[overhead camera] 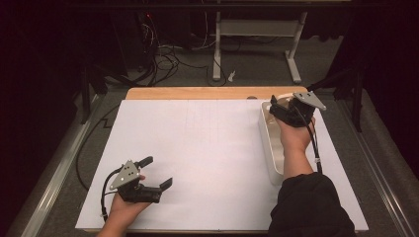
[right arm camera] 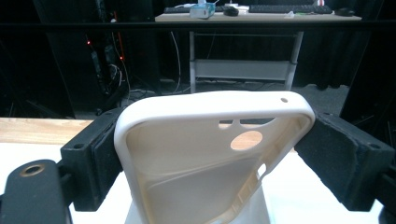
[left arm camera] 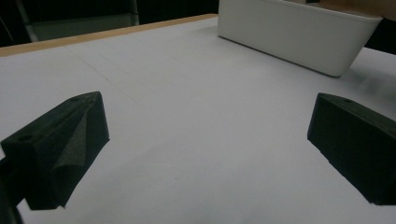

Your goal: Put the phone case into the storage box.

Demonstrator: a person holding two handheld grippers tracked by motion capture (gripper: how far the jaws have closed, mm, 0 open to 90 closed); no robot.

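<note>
Right gripper view is showing a cream-white, soft-looking plastic phone case point(right arm camera: 187, 158) standing upright between the 2 black jaws, its hollow inner side facing the camera. The case has rounded corners, a raised rim, a round hole and a slot-shaped camera cutout near its top, and 1 small hole in the top edge. The right gripper point(right arm camera: 210, 154) is gripping it by its 2 long sides, the foam pads pressing against the rim with the jaws standing wide. In the high view the right gripper point(overhead camera: 284, 109) is holding the case over the far end of a white rectangular plastic bin point(overhead camera: 269, 148) sitting at the right of the white table sheet point(overhead camera: 197, 148). The left gripper point(overhead camera: 157, 173) is resting near the front left of the sheet, its jaws spread wide apart and holding nothing.
</note>
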